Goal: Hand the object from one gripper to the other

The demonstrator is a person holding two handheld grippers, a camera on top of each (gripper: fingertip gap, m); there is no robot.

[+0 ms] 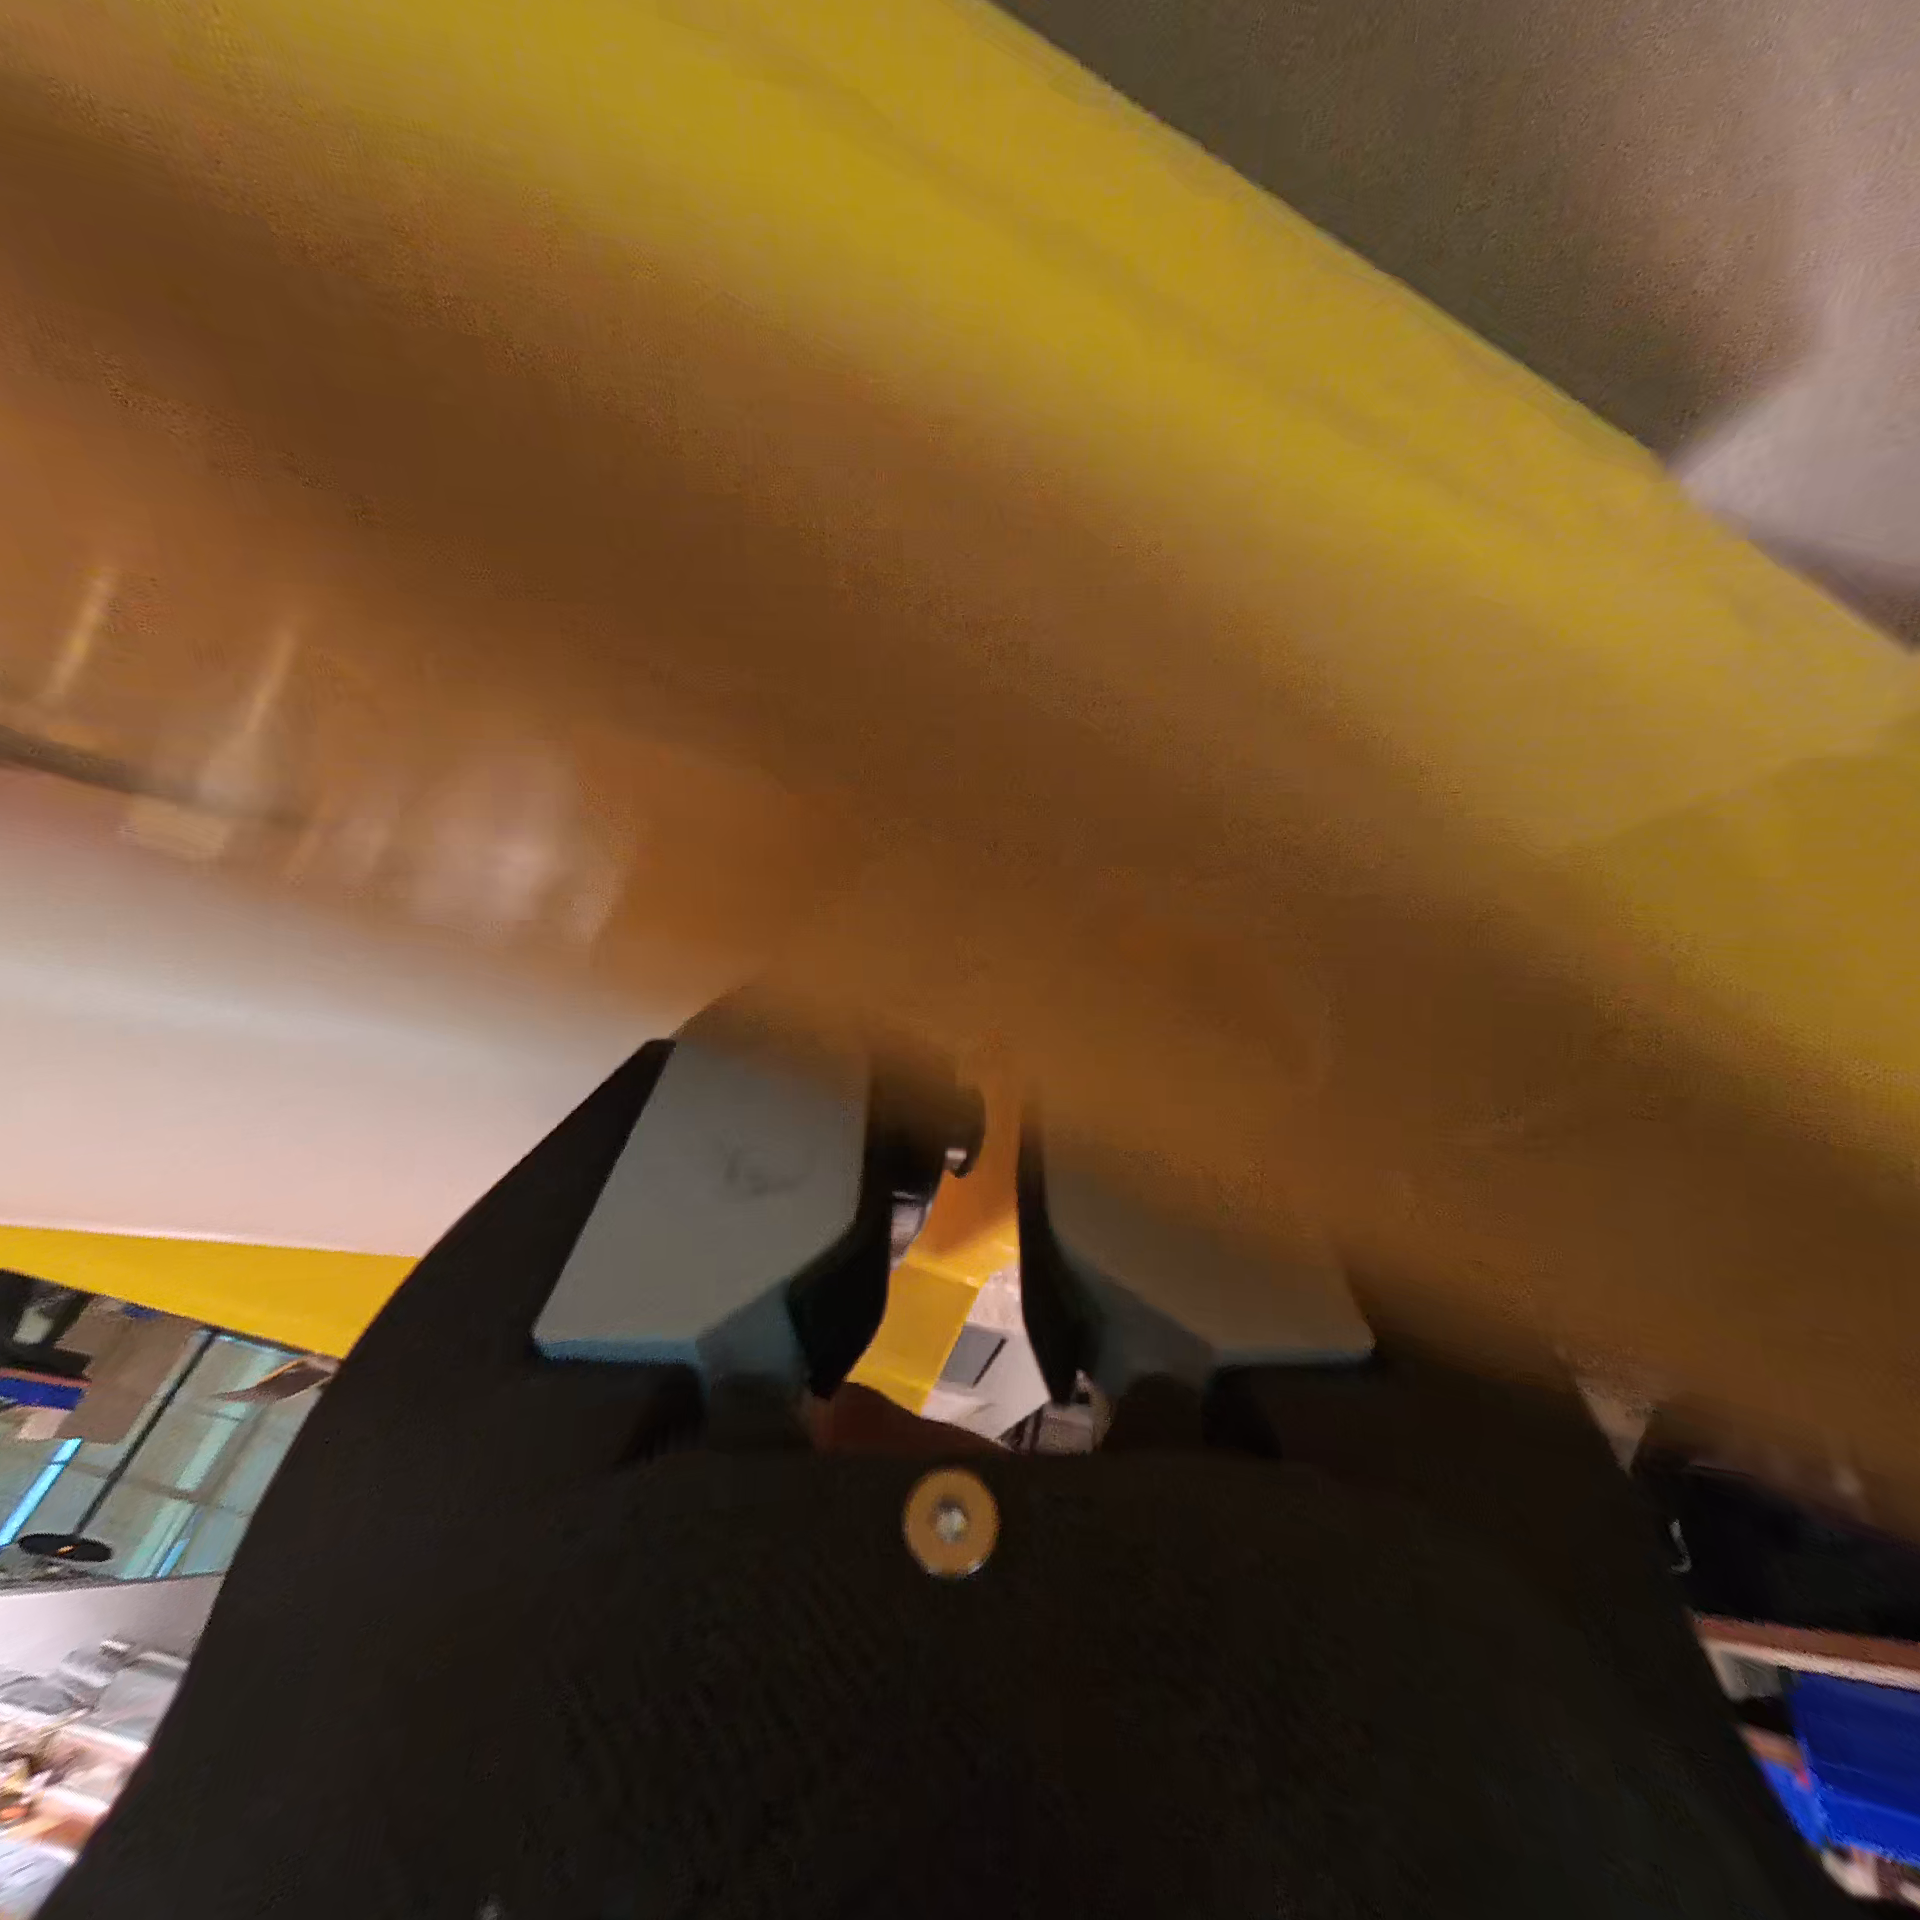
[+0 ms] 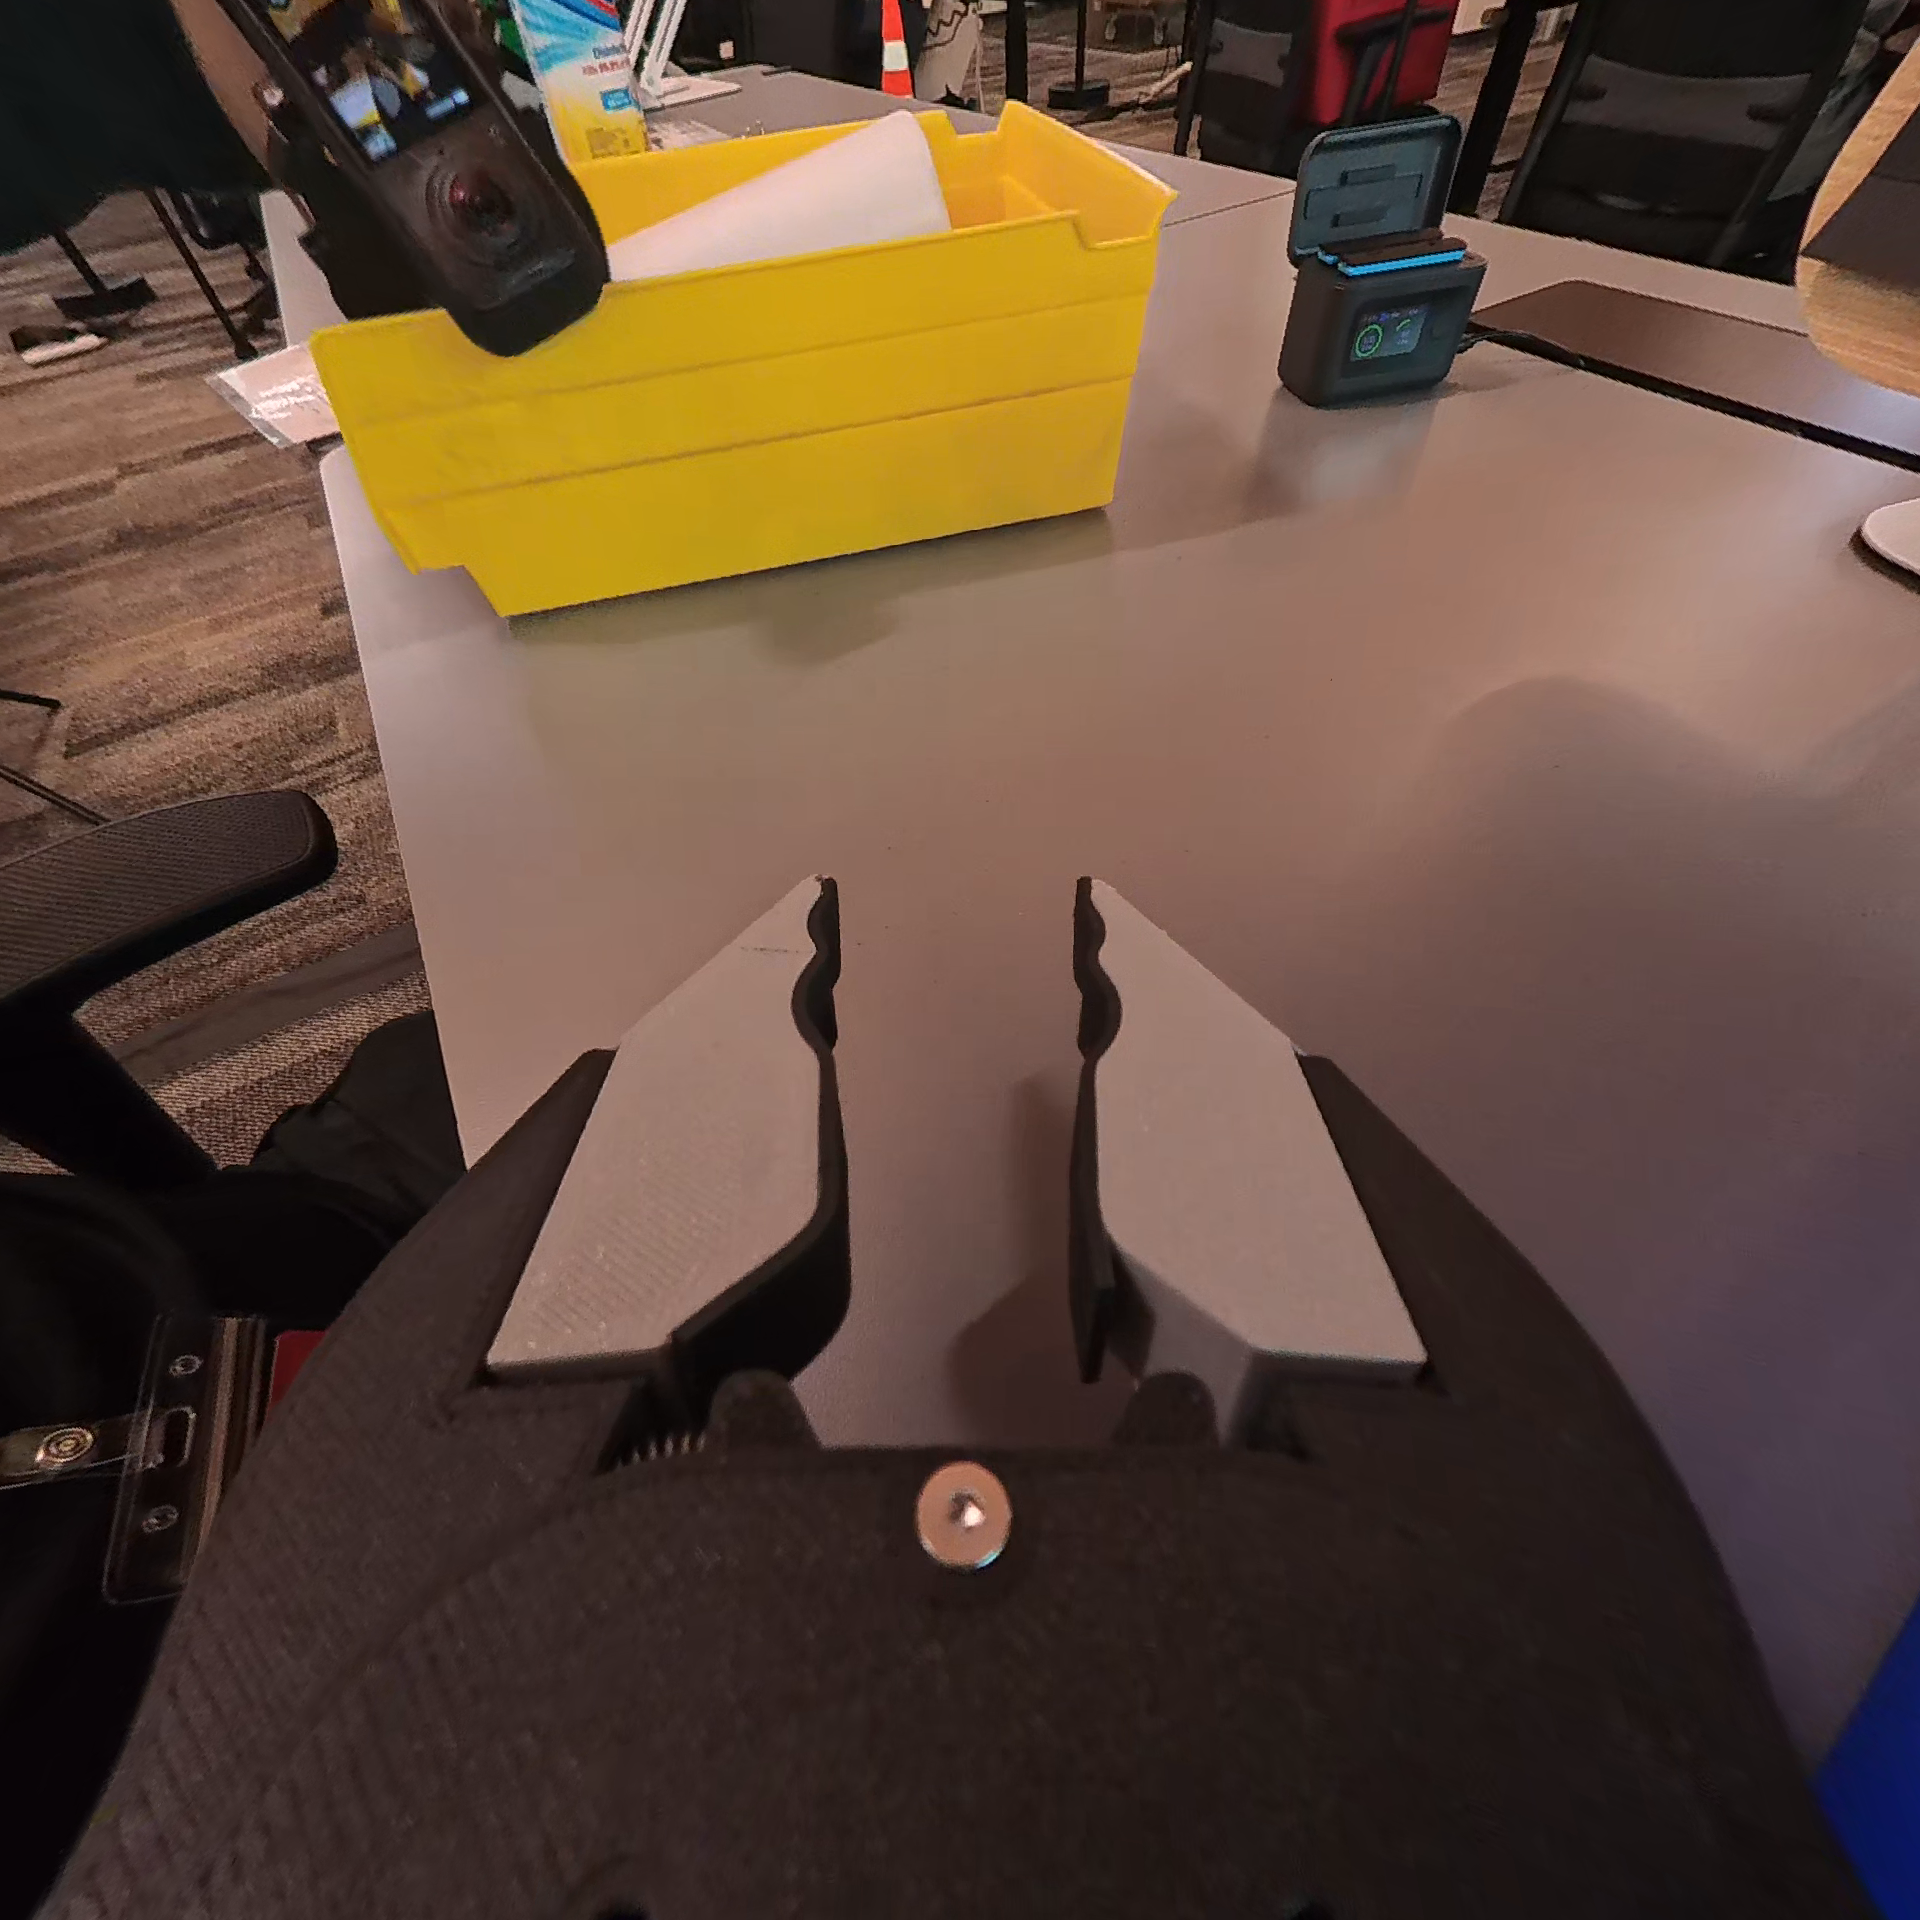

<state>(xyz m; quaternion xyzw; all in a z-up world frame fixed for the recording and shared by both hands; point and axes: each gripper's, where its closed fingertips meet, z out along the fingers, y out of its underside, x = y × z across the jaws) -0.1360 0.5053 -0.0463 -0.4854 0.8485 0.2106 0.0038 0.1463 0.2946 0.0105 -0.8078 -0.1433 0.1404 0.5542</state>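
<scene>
Right gripper jaws gape empty over table; left gripper (blurred) jaws unclear.

The right gripper is being held low over the grey counter, its jaws parted with nothing between them. Farther off, a yellow bin holding a white cup is being overlapped at its left end by a black camera.
</scene>
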